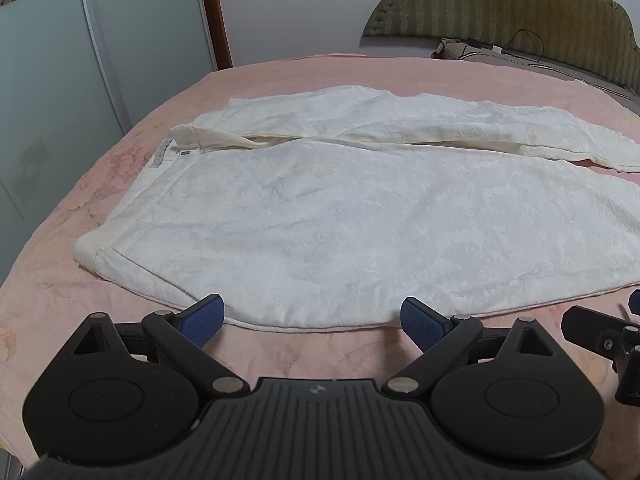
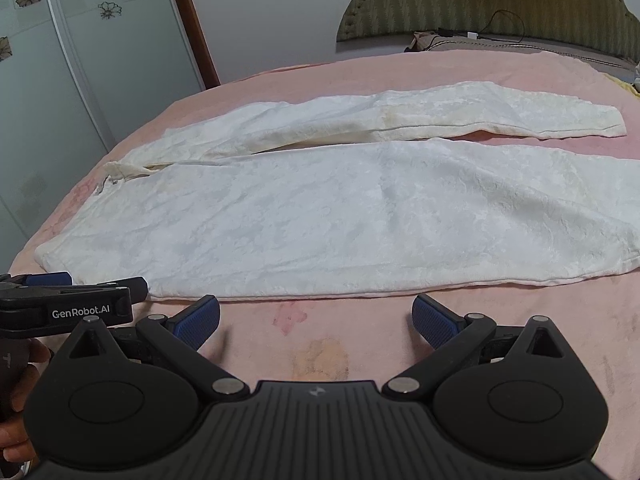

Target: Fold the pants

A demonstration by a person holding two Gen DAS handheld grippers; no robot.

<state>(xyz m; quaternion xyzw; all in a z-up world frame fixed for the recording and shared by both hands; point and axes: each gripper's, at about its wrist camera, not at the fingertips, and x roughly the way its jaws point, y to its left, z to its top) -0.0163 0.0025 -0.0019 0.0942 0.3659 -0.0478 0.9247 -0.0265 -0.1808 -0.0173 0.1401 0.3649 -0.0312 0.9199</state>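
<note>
White pants (image 1: 340,216) lie spread flat on the pink bed, waistband to the left, legs running right; they also show in the right wrist view (image 2: 360,216). The far leg (image 2: 460,116) lies apart from the near leg. My left gripper (image 1: 312,318) is open and empty, its blue pads just at the near hem of the pants. My right gripper (image 2: 316,318) is open and empty, just short of the near edge of the near leg. The left gripper also shows at the left of the right wrist view (image 2: 72,296).
The pink bedspread (image 2: 320,356) covers the bed. A green padded headboard (image 1: 500,4) and a pillow with a black cable (image 2: 472,40) are at the far right. Wardrobe doors (image 1: 60,60) stand beyond the bed's left edge.
</note>
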